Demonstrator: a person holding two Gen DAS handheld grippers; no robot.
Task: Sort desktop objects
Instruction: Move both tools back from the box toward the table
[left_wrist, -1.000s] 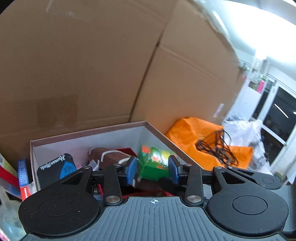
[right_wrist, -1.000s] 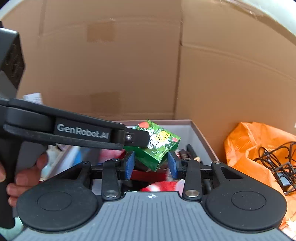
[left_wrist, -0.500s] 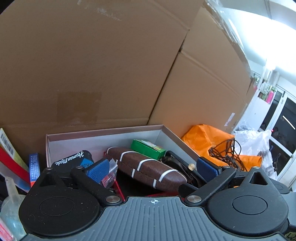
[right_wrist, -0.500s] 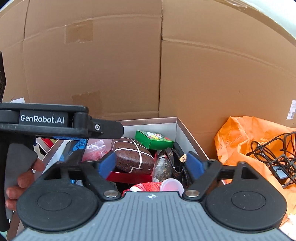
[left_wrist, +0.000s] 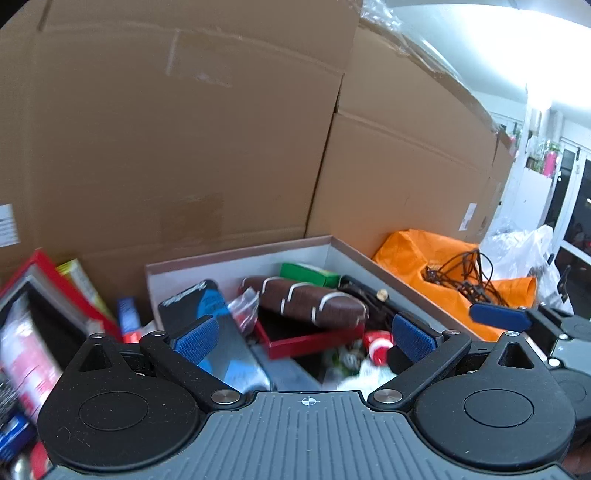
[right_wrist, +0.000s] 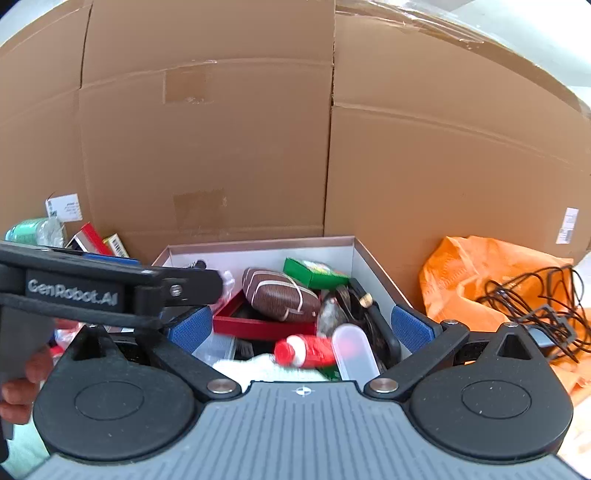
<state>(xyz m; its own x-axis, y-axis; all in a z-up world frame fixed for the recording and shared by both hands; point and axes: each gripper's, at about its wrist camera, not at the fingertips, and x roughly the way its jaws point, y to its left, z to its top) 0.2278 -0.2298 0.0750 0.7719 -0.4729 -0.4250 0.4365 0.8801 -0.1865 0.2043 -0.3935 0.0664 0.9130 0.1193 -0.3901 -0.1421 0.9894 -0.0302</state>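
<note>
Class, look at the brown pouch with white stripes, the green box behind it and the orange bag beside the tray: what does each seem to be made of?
Brown pouch: probably textured leather or imitation, matte, grainy surface. Green box: printed cardboard, slightly glossy, with sharp folded edges. Orange bag: thin crinkled plastic or nonwoven fabric, soft creases; unclear which.

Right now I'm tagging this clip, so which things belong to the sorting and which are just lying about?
Sorting:
- open white cardboard box
- small green carton
- brown striped case
- red tray

Lying about:
- orange plastic bag
- tangled black cable
- big brown cartons
</note>
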